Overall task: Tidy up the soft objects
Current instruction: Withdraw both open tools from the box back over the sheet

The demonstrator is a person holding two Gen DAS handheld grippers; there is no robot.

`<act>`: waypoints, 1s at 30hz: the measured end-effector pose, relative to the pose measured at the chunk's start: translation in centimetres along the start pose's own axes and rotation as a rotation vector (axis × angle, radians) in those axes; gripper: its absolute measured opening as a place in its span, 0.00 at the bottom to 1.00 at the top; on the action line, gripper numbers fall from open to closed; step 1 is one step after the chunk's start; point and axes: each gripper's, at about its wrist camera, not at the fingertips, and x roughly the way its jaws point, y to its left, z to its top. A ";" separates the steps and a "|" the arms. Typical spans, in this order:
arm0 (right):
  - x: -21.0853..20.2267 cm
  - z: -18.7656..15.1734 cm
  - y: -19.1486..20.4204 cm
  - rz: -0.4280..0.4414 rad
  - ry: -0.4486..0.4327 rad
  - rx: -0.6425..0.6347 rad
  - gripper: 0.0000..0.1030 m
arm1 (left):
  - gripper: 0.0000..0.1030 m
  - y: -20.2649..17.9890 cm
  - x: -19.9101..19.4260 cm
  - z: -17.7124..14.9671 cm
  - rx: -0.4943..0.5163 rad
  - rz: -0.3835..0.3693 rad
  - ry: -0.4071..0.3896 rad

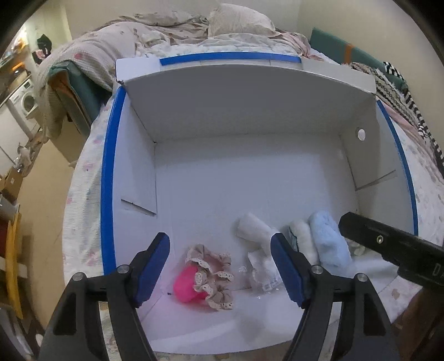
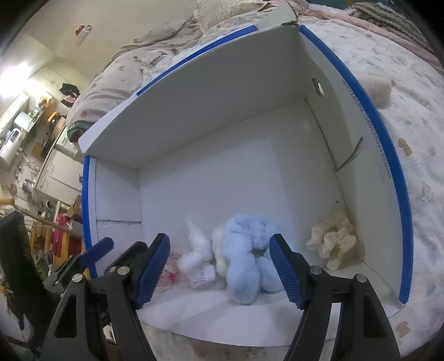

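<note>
A: Box (image 1: 249, 172) first, one white carton on the bed (image 1: 91, 155); soft things gathered along its near wall, likely for sorting.

B: Count them?

A: One blue fluffy roll (image 2: 244, 266); one white roll (image 1: 254, 229); one cream scrunchie (image 2: 333, 241); one beige scrunchie (image 1: 213, 275) over something pink (image 1: 186, 286).

B: Grippers?

A: Left gripper (image 1: 220, 268) and right gripper (image 2: 219, 270) both spread, empty.

A rumpled bed with pale floral sheets (image 1: 91, 155) and a beige quilt (image 1: 91, 52) fills the room, against cream walls (image 1: 319, 14); beyond its left edge stand a white washing machine (image 1: 26, 101) and cluttered shelves (image 2: 36, 125)
</note>
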 end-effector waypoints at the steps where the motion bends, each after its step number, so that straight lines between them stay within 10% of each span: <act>1: -0.1 0.0 -0.1 -0.002 -0.002 0.000 0.76 | 0.71 0.0 0.0 0.0 0.005 0.008 0.001; 30: -2.5 -2.8 -0.1 -0.058 -0.027 -0.009 0.76 | 0.71 1.3 -6.0 -3.3 -0.024 0.043 -0.094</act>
